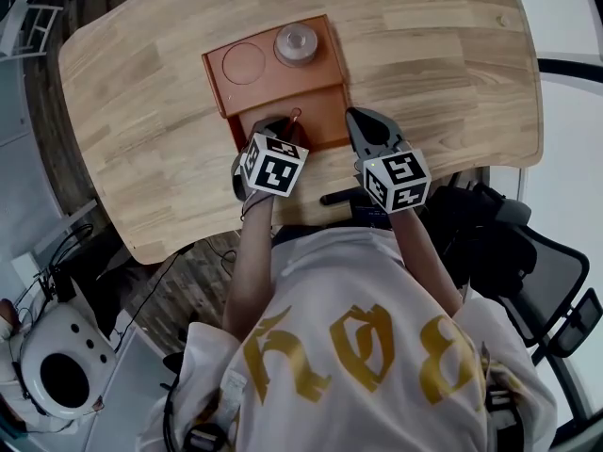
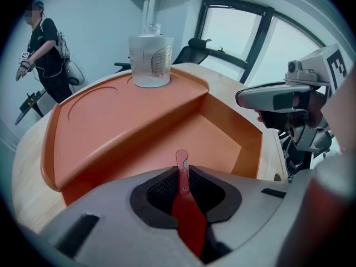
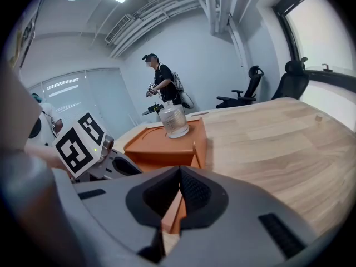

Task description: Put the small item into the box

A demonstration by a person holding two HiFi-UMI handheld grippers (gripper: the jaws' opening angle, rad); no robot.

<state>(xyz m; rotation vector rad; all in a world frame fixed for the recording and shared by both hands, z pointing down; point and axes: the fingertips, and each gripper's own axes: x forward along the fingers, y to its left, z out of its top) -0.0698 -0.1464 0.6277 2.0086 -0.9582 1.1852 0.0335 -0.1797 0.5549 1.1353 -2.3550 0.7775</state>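
Observation:
An orange box [image 1: 325, 97] with a raised shelf and a lower compartment [image 2: 211, 138] sits on the wooden table [image 1: 443, 64]. A clear lidded jar [image 1: 296, 43] [image 2: 151, 60] stands on the shelf. My left gripper [image 1: 287, 122] [image 2: 182, 172] hangs over the lower compartment, shut on a small flat red item [image 2: 181, 159] [image 1: 296, 114] that sticks out past its tips. My right gripper [image 1: 361, 121] [image 3: 179, 171] is at the box's near right side, shut on the box wall [image 3: 173, 213]. It also shows in the left gripper view as the right gripper [image 2: 267, 98].
The table's near edge [image 1: 311, 217] runs just behind both grippers. A black office chair [image 1: 528, 262] is at the right and a white rounded device [image 1: 61, 365] lies on the floor at the left. A person [image 3: 161, 82] stands across the room, near more chairs [image 3: 289, 79].

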